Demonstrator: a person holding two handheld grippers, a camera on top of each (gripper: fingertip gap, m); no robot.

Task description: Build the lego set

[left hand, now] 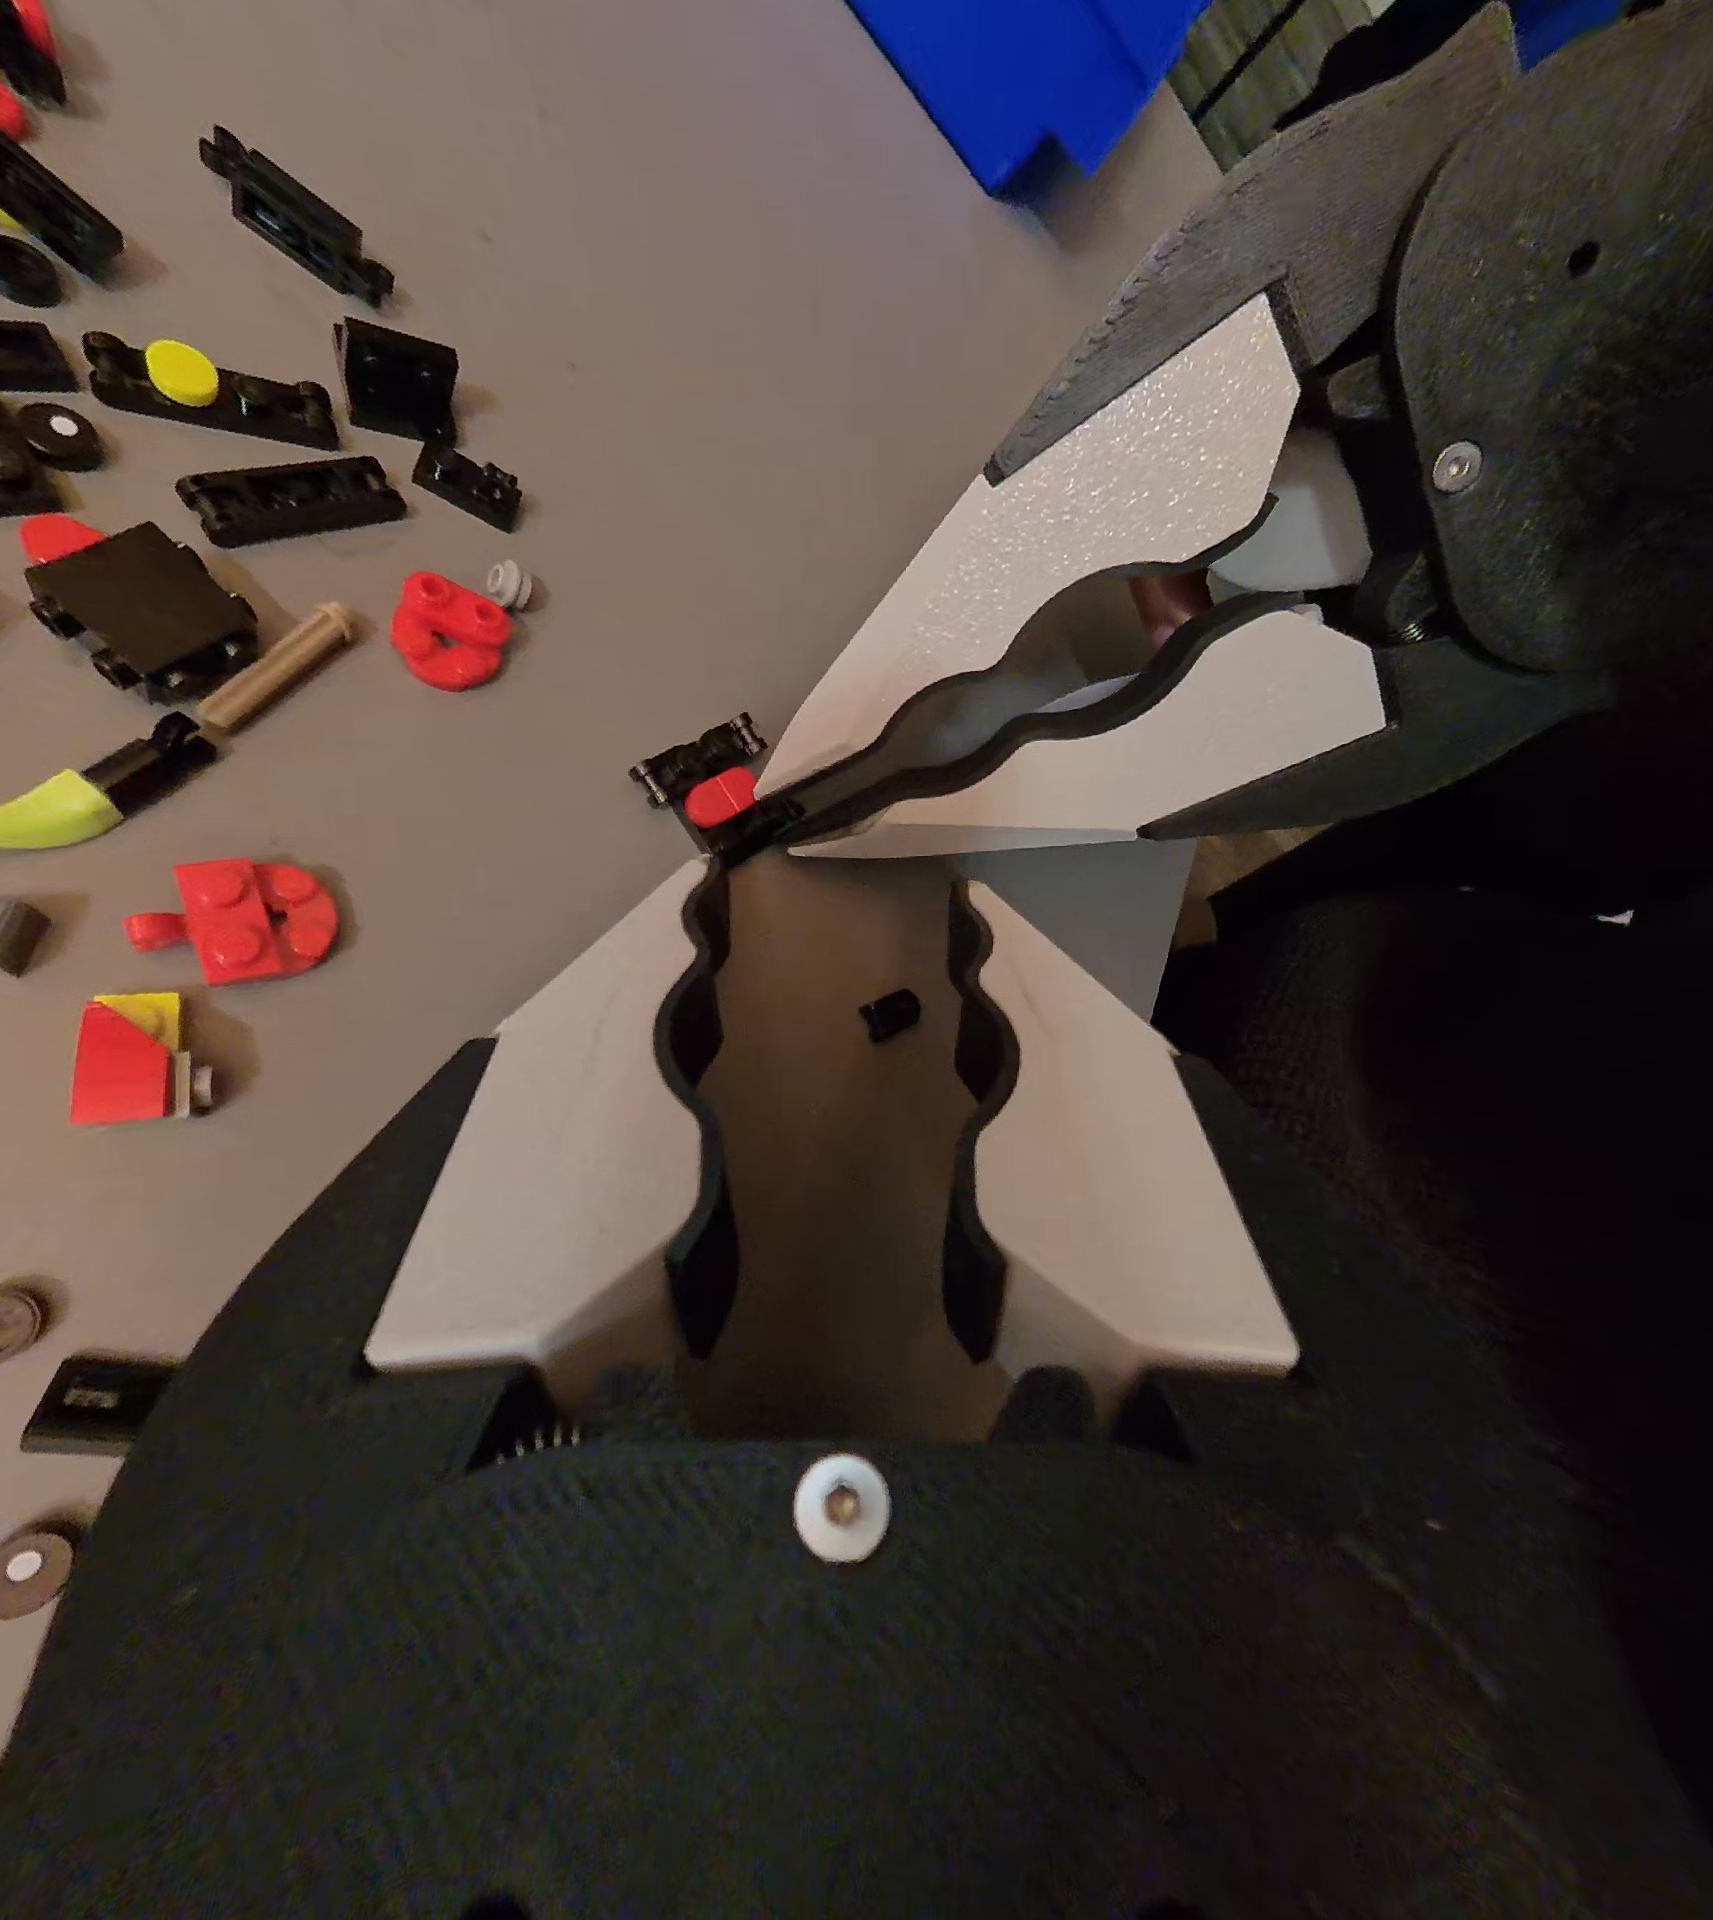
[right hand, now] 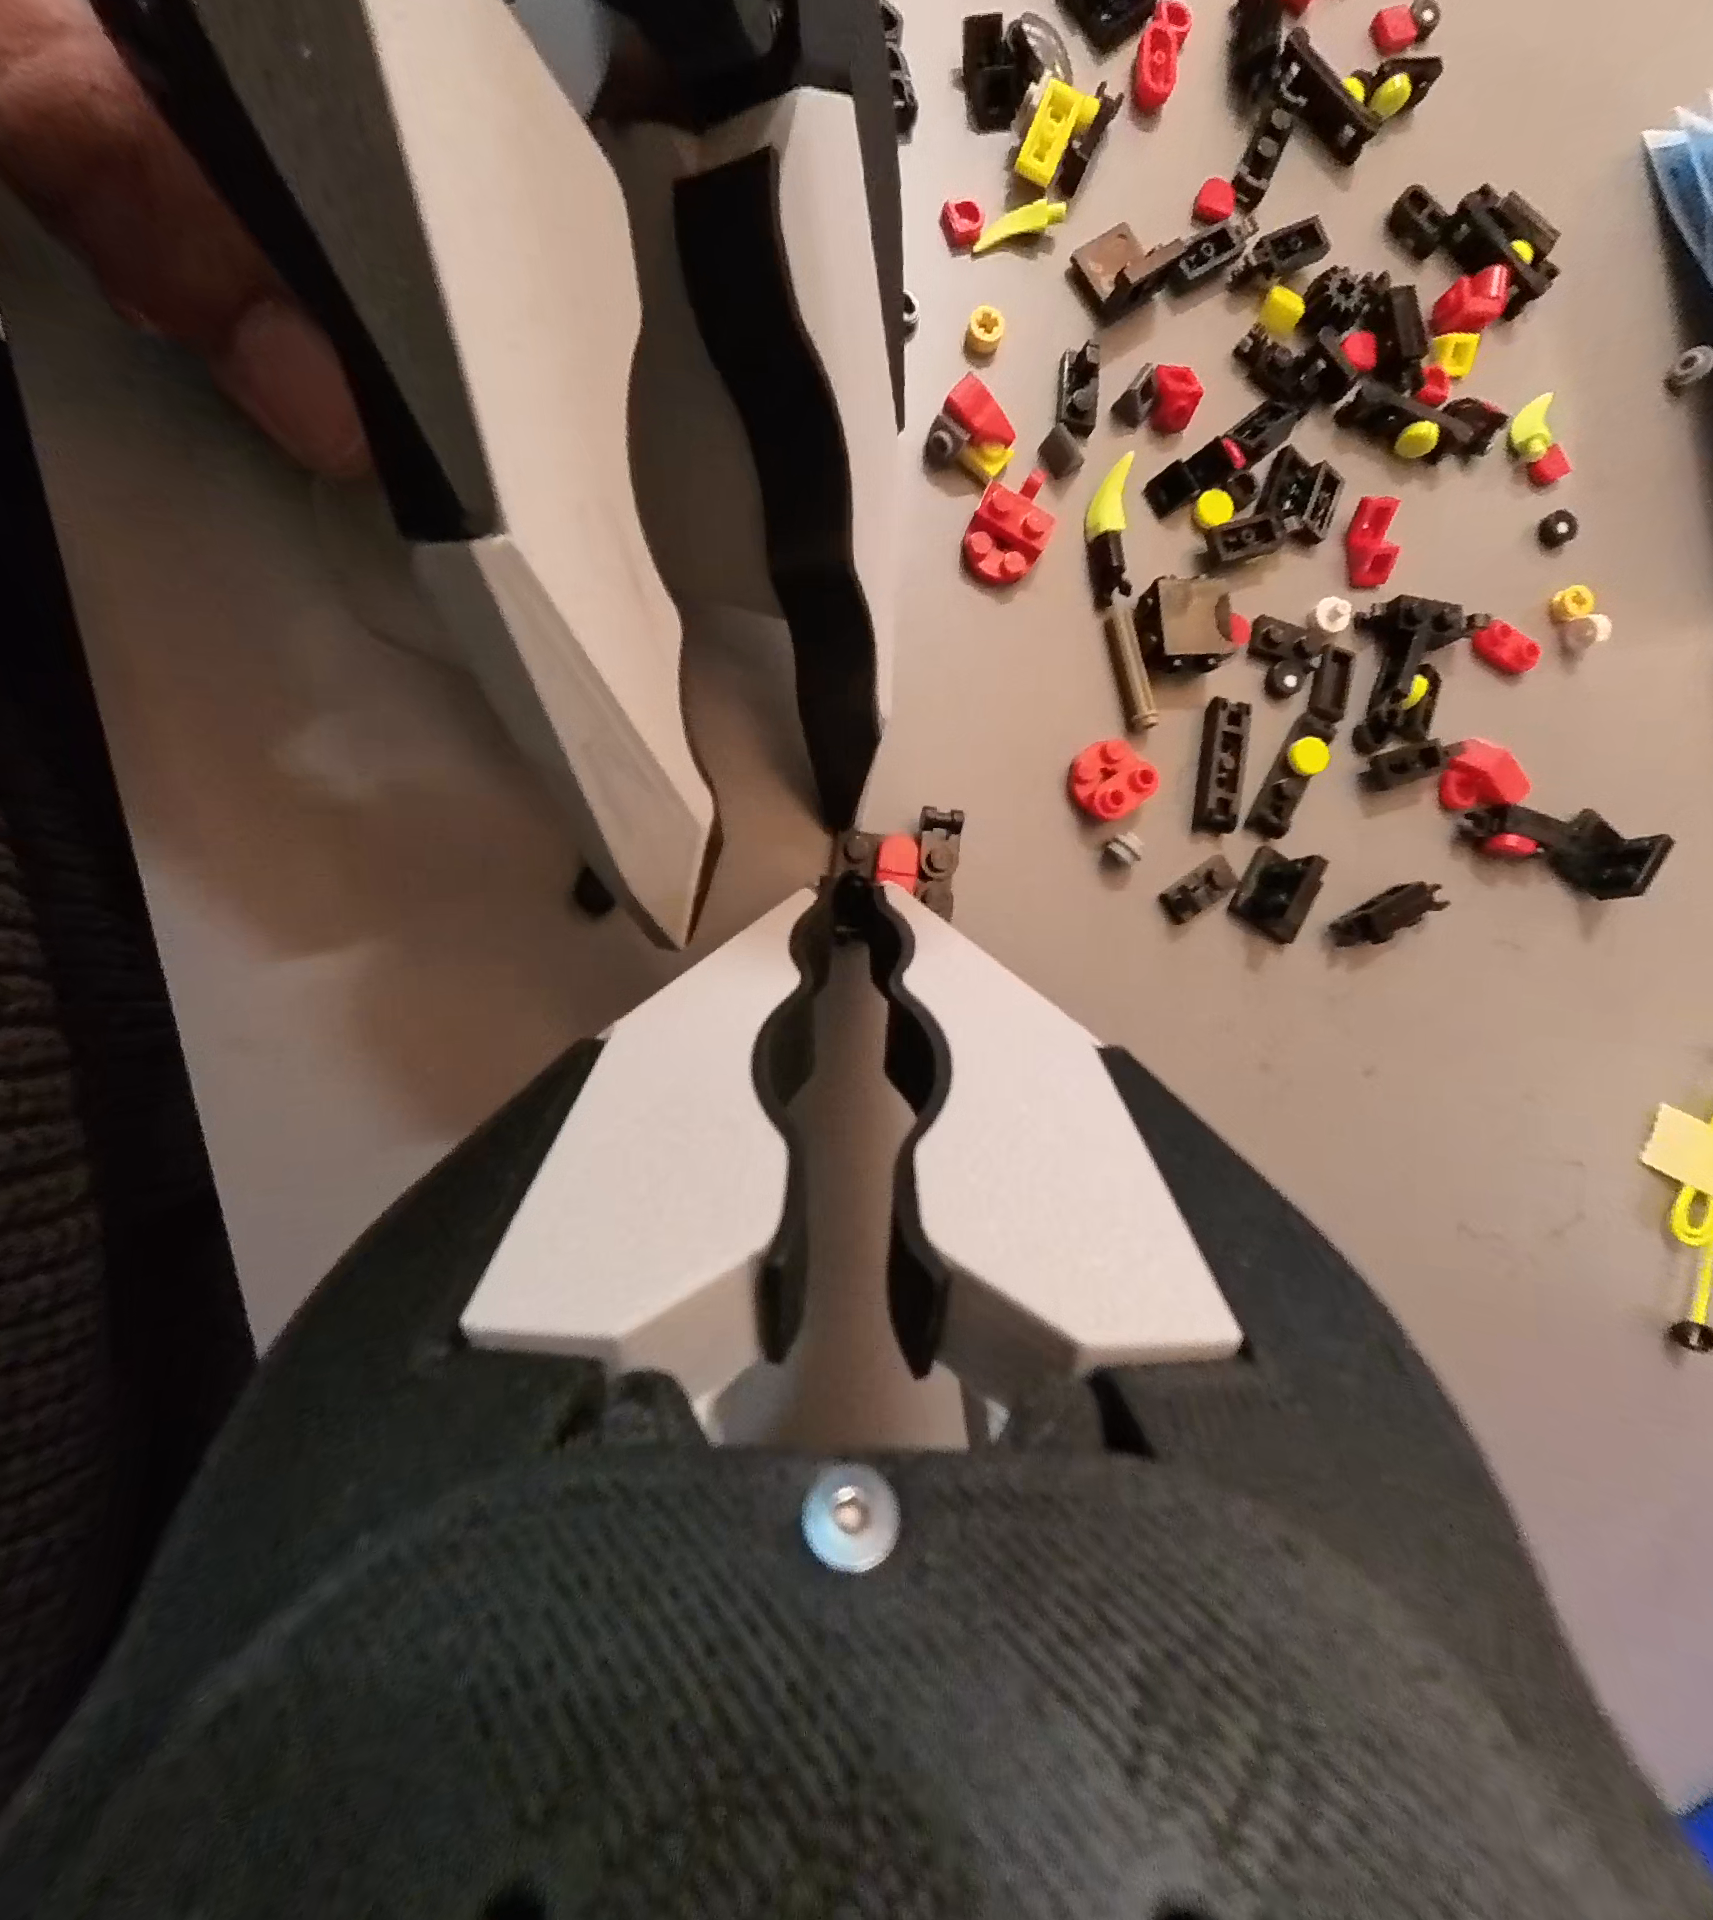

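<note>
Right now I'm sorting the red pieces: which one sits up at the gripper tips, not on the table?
The red tile, on the black plate pinched by the right gripper; the other reds lie loose.

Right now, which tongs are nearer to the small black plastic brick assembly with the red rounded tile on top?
Right. The right tongs are shut on the small black brick assembly. The left tongs stand open beside it, one fingertip almost touching its edge.

left gripper (left hand: 836,883): jaws stand apart, nothing pressed between
right gripper (left hand: 774,821): pinches black plate (left hand: 701,774) with red tile (left hand: 720,800), just ahead
</note>
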